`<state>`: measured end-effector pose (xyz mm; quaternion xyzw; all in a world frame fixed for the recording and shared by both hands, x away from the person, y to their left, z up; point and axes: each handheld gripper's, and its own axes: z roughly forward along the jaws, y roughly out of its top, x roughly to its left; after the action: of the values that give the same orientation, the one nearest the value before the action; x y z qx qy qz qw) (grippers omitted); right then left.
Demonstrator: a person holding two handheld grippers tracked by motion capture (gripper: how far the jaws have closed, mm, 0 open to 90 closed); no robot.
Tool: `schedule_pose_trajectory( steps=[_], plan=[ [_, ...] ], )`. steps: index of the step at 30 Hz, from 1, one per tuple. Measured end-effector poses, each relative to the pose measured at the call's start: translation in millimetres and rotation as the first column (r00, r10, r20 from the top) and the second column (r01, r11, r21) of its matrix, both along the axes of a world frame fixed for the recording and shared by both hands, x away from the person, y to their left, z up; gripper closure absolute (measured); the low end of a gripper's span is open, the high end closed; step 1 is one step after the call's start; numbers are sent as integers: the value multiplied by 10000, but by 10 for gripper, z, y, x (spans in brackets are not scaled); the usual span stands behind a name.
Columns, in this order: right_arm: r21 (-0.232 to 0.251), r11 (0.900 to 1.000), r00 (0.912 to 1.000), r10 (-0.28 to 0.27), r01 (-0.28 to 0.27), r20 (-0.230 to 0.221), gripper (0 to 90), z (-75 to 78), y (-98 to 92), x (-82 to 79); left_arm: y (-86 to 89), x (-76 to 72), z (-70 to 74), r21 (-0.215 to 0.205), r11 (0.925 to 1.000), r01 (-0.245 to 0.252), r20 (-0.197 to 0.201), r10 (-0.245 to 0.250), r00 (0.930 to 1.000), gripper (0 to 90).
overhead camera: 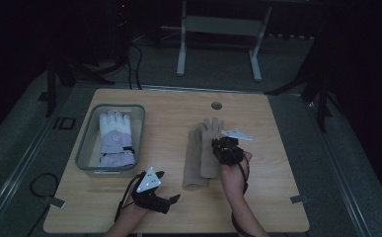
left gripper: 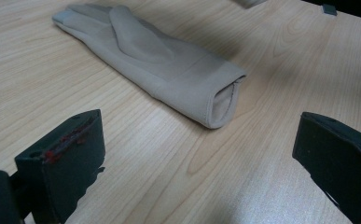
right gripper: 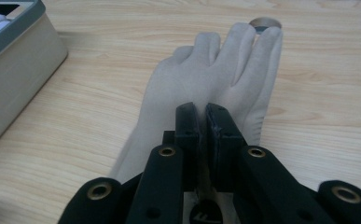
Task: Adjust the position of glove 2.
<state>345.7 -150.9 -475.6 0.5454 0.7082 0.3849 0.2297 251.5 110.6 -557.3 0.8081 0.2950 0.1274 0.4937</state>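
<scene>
Two beige gloves lie side by side in the middle of the wooden table. The left beige glove (overhead camera: 193,160) (left gripper: 169,60) lies flat, its open cuff facing my left gripper (overhead camera: 171,186) (left gripper: 201,140). That gripper rests near the front edge, open, nothing between its jaws. The right beige glove (overhead camera: 209,133) (right gripper: 215,70) points its fingers away and narrows toward my right gripper (overhead camera: 220,143) (right gripper: 205,109). Its jaws are pressed together over the palm, with a thin tan strip of fabric in the seam.
A grey bin (overhead camera: 87,148) (right gripper: 15,28) at the table's left holds a white and lavender glove (overhead camera: 114,136). A round cable hole (overhead camera: 216,105) (right gripper: 264,22) sits beyond the glove's fingertips. Bare wood stretches to the right of the gloves.
</scene>
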Motion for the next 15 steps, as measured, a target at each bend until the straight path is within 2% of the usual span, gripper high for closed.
schedule_pose_trajectory(
  steps=[3, 5, 7, 8, 10, 13, 14, 15],
  plan=[
    [1, 10000, 10000, -53, 53, -36, 841, -16, 47, -3, 4, 0, 4, -45, 10000, -6, -2, 6, 10000, 24],
    [37, 10000, 9998, -32, 32, -177, 840, -88, 220, -31, 20, 3, 20, -147, 9999, -19, 42, 19, 10000, 24],
    [-59, 10000, 9998, -43, 41, -208, 840, -123, 290, -47, 27, 7, 27, -190, 9998, -25, 39, 26, 10000, 24],
    [-59, 10000, 9998, -43, 41, -208, 840, -123, 290, -47, 27, 7, 27, -190, 9998, -25, 39, 26, 10000, 24],
    [320, 9995, 9991, -4, 18, -415, 840, -174, 355, -41, 24, 12, 29, -180, 9998, -18, 89, 19, 10000, 24],
    [309, 9995, 9992, 7, 6, -406, 839, -235, 420, -35, 14, 5, 33, -16, 10000, 16, 246, -16, 9997, 24],
    [309, 9995, 9992, 7, 6, -406, 839, -235, 420, -35, 14, 5, 33, -16, 10000, 16, 246, -16, 9997, 24],
    [297, 9995, 9986, -121, 136, -508, 839, -296, 435, -33, 16, 8, 30, -79, 10000, 33, 198, -31, 9998, 24]
  ],
)
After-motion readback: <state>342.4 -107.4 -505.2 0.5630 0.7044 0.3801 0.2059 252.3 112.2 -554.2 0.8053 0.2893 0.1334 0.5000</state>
